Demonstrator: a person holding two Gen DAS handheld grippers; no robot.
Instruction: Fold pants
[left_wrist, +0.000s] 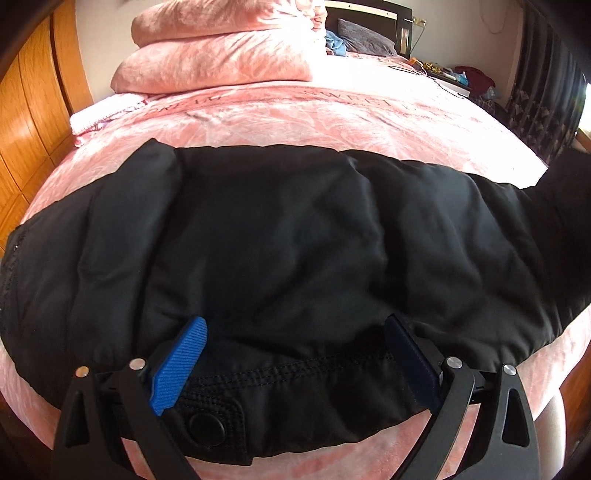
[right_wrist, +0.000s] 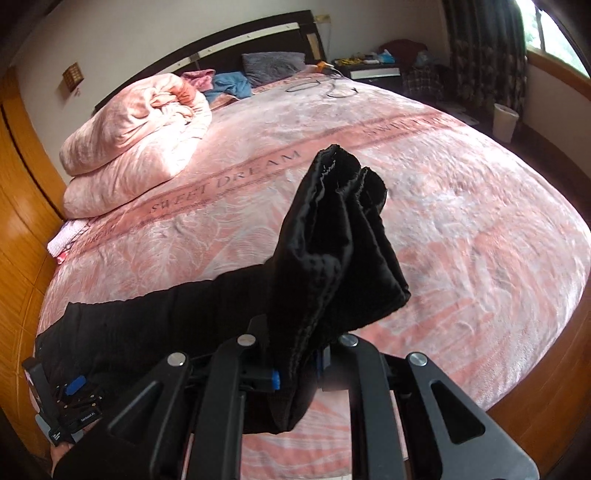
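Across the lower half of the left wrist view the black pants (left_wrist: 280, 236) lie spread on the pink bed (left_wrist: 332, 110); soft, limp and slick-looking, they are best pinched at hems or waistband. Left gripper (left_wrist: 295, 354) fingers stand wide apart over the waistband, holding nothing, while right gripper (right_wrist: 295, 373) fingers are clamped on the lifted leg ends.

Bed (right_wrist: 461, 206) was covered by a pink blanket (left_wrist: 332, 110) printed with "SWEET DREAM" lettering. Black pants (left_wrist: 277, 240) lay spread across the near edge, one end lifted off the surface. Folded pink duvet (right_wrist: 136, 140) sat stacked near the wooden wall side. Grey pillow (right_wrist: 273, 64) and blue cloth (right_wrist: 229, 85) lay by the headboard. Thin dark cords (right_wrist: 325, 88) lay near the pillow. Small pink-white cloth (right_wrist: 66, 236) at the bed's left edge.
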